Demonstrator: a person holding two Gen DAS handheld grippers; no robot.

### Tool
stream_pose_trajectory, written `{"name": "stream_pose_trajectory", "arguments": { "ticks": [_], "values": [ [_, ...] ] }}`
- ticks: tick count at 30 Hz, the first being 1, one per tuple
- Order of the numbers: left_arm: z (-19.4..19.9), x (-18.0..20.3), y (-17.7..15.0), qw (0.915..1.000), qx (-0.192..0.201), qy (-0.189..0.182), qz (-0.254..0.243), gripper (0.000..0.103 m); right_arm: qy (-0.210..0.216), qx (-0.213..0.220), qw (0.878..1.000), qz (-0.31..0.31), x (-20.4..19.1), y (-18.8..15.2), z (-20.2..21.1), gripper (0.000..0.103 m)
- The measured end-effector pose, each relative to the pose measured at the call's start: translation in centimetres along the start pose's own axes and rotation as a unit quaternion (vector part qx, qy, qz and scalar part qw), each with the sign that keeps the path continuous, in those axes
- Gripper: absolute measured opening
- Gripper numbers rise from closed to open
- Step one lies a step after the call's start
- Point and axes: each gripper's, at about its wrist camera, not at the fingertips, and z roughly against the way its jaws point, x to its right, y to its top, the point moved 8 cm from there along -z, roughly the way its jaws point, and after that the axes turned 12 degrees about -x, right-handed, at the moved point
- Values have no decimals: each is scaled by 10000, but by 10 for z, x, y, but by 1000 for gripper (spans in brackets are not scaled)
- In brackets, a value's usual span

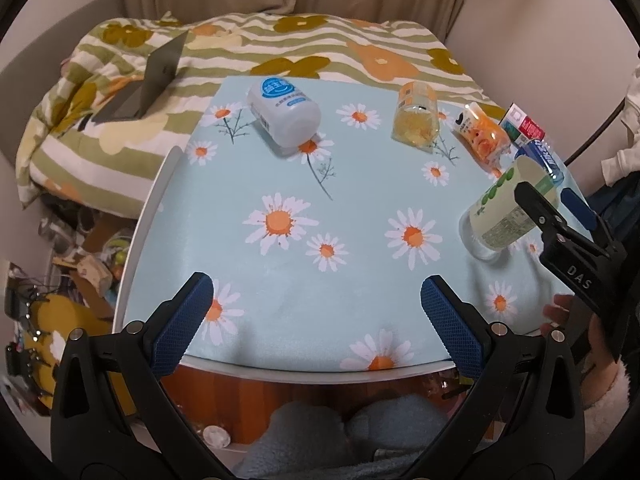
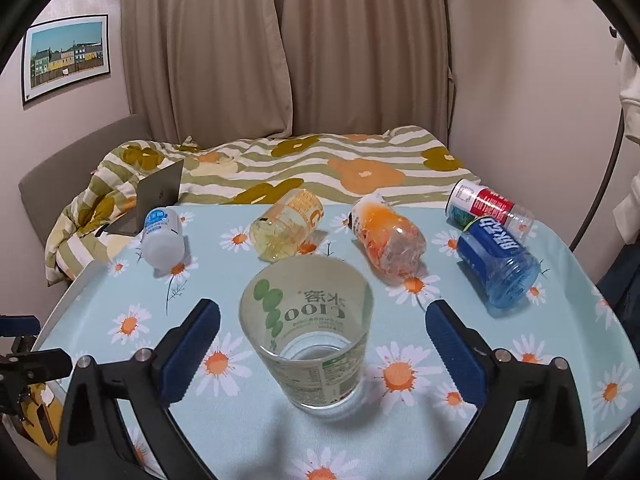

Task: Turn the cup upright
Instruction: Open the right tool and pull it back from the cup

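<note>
A clear plastic cup (image 2: 307, 332) with a green and white label stands upright, mouth up, on the daisy tablecloth (image 2: 120, 292). My right gripper (image 2: 320, 340) is open, its blue pads either side of the cup without touching it. In the left wrist view the cup (image 1: 508, 208) is at the right, with the right gripper (image 1: 556, 208) around it. My left gripper (image 1: 316, 312) is open and empty over the table's near edge.
Several bottles lie on their sides along the far edge: a white one (image 2: 163, 240), a yellow one (image 2: 288, 226), an orange one (image 2: 386, 240), a blue one (image 2: 496, 260) and a red-labelled one (image 2: 486, 206). A bed with a laptop (image 2: 158, 196) lies behind.
</note>
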Motion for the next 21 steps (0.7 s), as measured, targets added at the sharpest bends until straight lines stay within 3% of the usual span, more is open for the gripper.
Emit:
{"name": "stream_pose_trajectory", "arguments": {
  "ticks": [7,13,21],
  "values": [
    [39,28,2,9991,344,206,-152,103,166,-184,9997,-32,19,10,46,102],
    [84,62,2,9980,578,158,-190,103,151,-704,9972,-176,51,12,100,102],
    [124,94,-3,9953,862,310,-299,103,-83,-1022,9943,-296,85,4,146,102]
  ]
}}
